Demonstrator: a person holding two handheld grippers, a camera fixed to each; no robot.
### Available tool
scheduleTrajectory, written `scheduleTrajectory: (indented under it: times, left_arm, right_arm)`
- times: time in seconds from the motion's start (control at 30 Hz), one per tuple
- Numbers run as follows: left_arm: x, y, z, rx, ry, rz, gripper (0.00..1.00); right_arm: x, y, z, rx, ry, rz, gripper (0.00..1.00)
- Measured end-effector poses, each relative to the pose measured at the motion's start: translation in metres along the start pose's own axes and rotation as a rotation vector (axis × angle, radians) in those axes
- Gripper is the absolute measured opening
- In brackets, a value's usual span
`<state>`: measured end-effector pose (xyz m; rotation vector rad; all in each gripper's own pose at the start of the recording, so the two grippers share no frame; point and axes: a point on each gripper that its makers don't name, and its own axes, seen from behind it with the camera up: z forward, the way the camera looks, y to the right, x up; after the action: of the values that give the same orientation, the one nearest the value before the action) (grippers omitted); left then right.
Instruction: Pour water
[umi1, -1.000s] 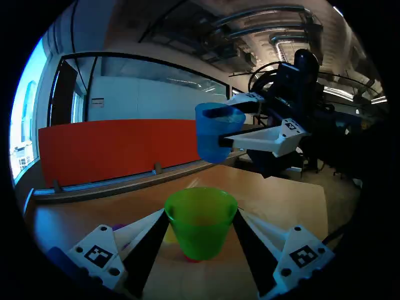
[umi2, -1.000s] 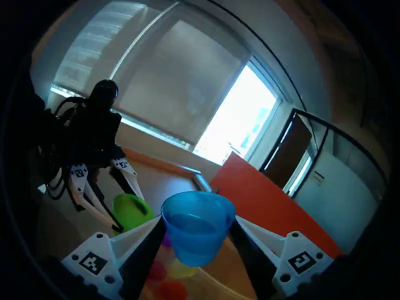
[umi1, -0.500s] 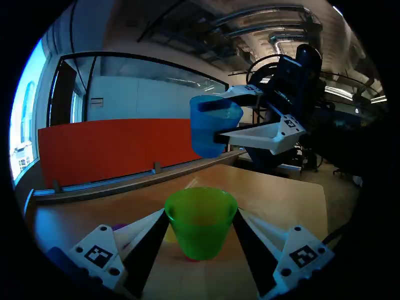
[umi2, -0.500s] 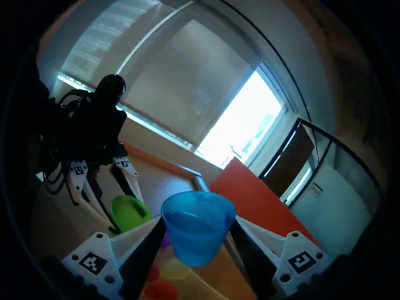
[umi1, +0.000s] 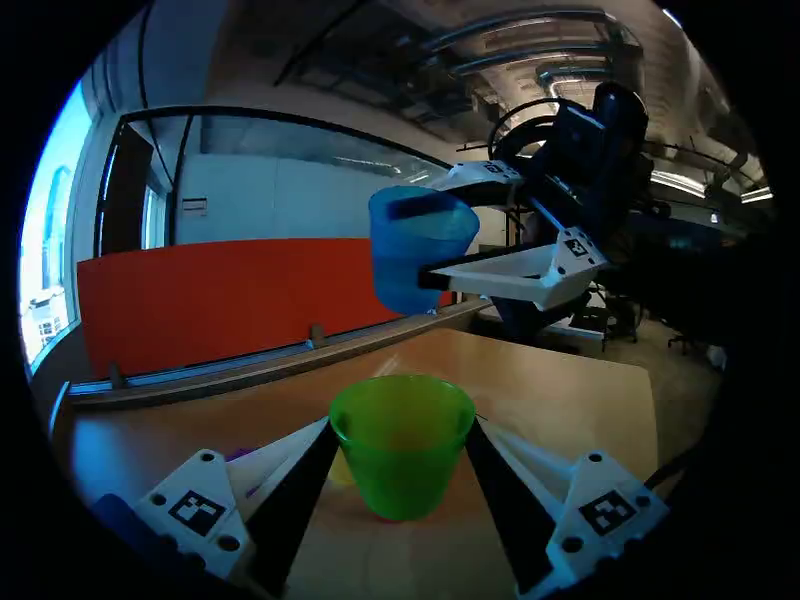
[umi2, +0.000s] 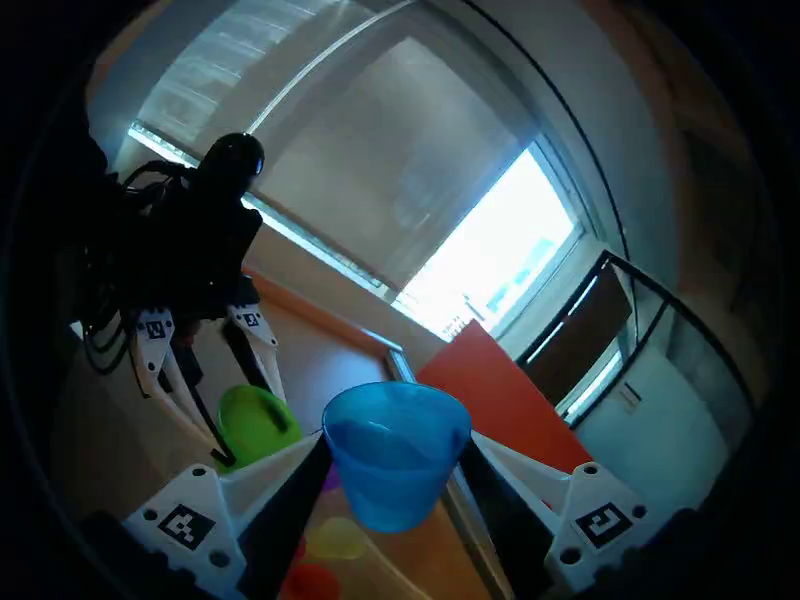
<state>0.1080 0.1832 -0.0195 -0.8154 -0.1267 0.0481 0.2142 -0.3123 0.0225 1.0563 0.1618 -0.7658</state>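
**Left side.** My left gripper holds the green cup, with one finger pressed on each side of its wall at about mid-height. The cup is upright, mouth up, low over the wooden counter. I cannot tell whether its base rests on the counter.
- It looks empty, so I judge it light.
- It appears to be thin, smooth plastic, probably a little flexible. A hard squeeze could oval the rim, and a slack hold could let it slip once water lands in it.
- The wall tapers downward, which favours a hold below the rim, where my fingers sit.

**Right side.** My right gripper is closed on the blue cup, with both fingers against its sides.
- In the left gripper view this cup hangs above and beyond the green cup, well apart from it and slightly tipped.
- The right gripper view shows it partly filled with water. No stream is visible.
- I judge this the heavier item. Its load will shift as it tips, and wet plastic is slippery.
- The mid-wall hold suits it, since it leaves the pouring lip clear of my fingers.

**Risk.** The blue lip does not appear to be over the green mouth. Tipping further here would likely wet the counter.
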Motion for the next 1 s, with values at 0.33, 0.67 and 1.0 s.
scheduleTrajectory:
  times: [0.33, 0.67, 1.0]
  left_arm:
    - [0.000, 0.002, -0.001, -0.002, 0.004, 0.007, 0.87]
    - [0.000, 0.002, -0.002, -0.004, 0.009, 0.003, 0.87]
    - [0.001, 0.002, -0.003, -0.006, 0.013, 0.004, 0.87]
  right_arm:
    - [0.001, 0.002, 0.010, 0.000, -0.010, -0.054, 0.89]
    - [0.007, 0.005, 0.016, -0.008, -0.013, -0.117, 0.89]
    - [0.013, 0.004, 0.018, -0.006, -0.016, -0.168, 0.89]
